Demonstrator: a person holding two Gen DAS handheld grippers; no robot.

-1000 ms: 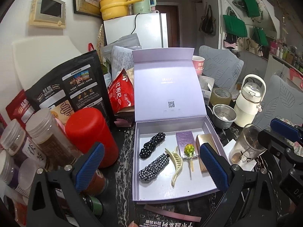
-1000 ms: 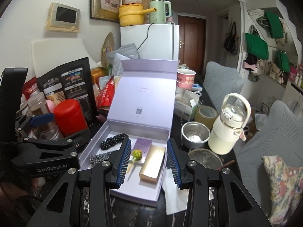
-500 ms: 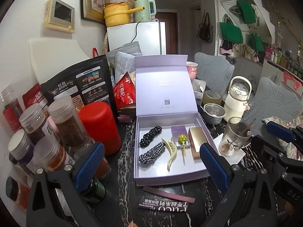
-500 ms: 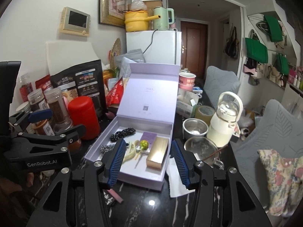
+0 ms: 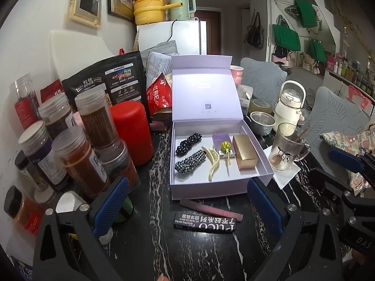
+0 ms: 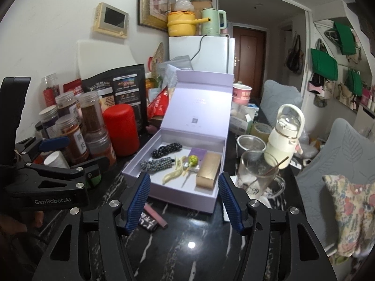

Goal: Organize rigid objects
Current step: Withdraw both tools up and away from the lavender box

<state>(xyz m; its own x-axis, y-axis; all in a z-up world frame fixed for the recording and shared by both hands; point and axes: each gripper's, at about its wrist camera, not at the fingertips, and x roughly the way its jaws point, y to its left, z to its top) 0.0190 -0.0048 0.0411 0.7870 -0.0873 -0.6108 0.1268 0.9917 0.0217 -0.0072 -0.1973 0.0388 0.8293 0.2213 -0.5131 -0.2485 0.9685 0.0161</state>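
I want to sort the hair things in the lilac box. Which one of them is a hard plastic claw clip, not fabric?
The cream claw clip, lying between the checked scrunchie and the gold box. The black scrunchie is also fabric.

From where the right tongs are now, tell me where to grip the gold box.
Grip the gold box across its two long sides near the middle, coming from above. It lies flat along the purple case's right wall, so that side is tight; the hair stick lies close on the other.
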